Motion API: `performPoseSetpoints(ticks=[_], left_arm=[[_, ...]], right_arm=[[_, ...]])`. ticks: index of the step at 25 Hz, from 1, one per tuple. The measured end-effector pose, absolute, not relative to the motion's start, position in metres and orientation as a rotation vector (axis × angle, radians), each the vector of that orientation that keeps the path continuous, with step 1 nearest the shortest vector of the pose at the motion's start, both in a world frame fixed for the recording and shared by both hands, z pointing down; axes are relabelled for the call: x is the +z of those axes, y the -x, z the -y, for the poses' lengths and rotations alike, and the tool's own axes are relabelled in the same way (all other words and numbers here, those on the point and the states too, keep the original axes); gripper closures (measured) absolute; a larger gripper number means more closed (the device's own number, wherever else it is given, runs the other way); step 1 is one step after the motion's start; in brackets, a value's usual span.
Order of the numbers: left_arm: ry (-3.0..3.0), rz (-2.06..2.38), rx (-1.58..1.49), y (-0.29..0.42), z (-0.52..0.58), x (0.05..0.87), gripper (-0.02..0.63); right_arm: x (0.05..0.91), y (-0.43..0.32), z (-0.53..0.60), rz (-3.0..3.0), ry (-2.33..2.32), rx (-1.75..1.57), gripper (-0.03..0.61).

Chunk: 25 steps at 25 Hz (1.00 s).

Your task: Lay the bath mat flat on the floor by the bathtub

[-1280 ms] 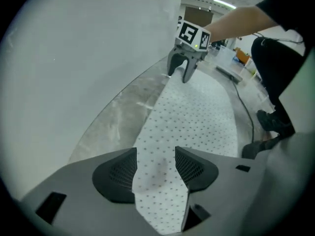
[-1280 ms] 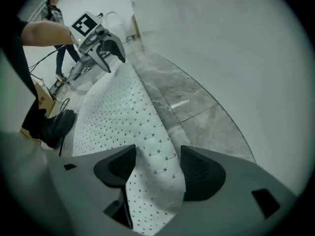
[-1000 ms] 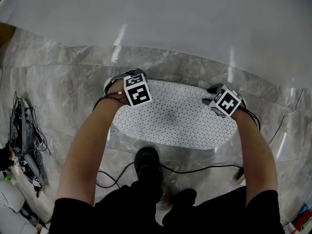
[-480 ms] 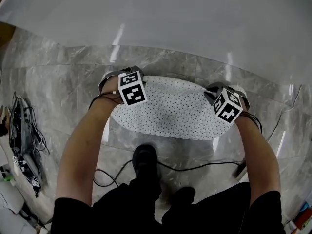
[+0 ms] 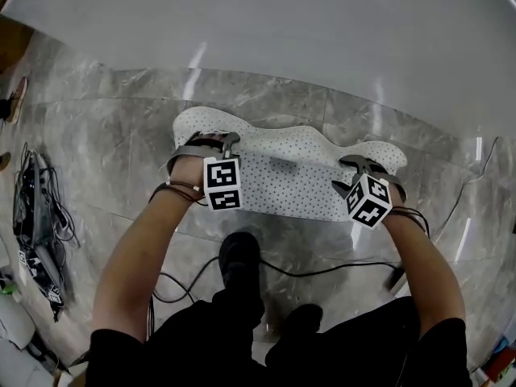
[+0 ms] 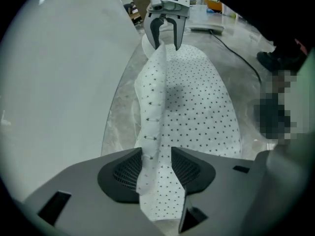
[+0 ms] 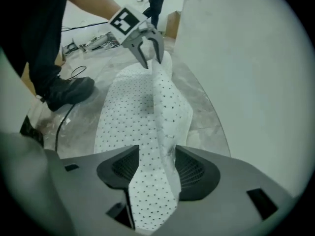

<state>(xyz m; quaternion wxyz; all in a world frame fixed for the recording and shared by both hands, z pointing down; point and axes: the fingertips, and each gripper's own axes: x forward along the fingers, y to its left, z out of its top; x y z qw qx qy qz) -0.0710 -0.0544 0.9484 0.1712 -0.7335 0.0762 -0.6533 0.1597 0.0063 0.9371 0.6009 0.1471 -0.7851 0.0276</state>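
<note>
The white dotted bath mat (image 5: 282, 176) lies on the marble floor beside the white bathtub wall (image 5: 282, 31). A raised fold runs along its length. My left gripper (image 5: 208, 142) points down over the mat's left end, my right gripper (image 5: 367, 166) over its right end. In the left gripper view the fold (image 6: 150, 132) stands between my left gripper's (image 6: 156, 168) pads, leaning on one, with a gap to the other. The right gripper view shows the same for my right gripper (image 7: 155, 168). Both jaws have just been opening, with the mat between them.
A bundle of cables and gear (image 5: 40, 224) lies on the floor at the far left. A black cable (image 5: 322, 276) crosses the floor just behind the mat. The person's black shoes (image 5: 240, 264) stand close to the mat's near edge.
The mat lay as a flat oval; now it sits closer to the tub with a wavy raised fold. Both grippers have drawn back toward the person and rolled.
</note>
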Motion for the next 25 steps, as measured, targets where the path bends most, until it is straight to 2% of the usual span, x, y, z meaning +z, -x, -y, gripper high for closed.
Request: performPoseSetpoints(ticks=[3, 7, 12, 15, 19, 22, 25], left_arm=[[2.072, -0.337, -1.799, 0.067, 0.075, 0.938, 0.380], [2.084, -0.468, -1.809, 0.075, 0.095, 0.933, 0.377], [2.252, -0.542, -2.052, 0.113, 0.085, 0.969, 0.377], [2.346, -0.845, -2.141, 0.157, 0.093, 0.979, 0.371], [2.467, -1.355, -2.109, 0.213, 0.118, 0.973, 0.353], [2.494, -1.442, -2.048, 0.228, 0.143, 0.970, 0.344], [2.574, -1.502, -2.066, 0.231, 0.153, 0.977, 0.342]], right_arm=[[0.926, -0.171, 0.030, 1.836, -0.540, 0.080, 0.316], [0.912, -0.185, 0.051, 1.831, -0.677, 0.076, 0.314], [0.942, -0.226, 0.034, 1.730, -0.714, 0.279, 0.313], [0.974, -0.272, 0.021, 1.630, -0.839, 0.536, 0.302], [1.004, -0.319, 0.004, 1.536, -0.994, 0.779, 0.270], [1.005, -0.320, 0.001, 1.571, -1.031, 0.820, 0.272], [1.009, -0.314, -0.003, 1.596, -0.985, 0.807, 0.308]])
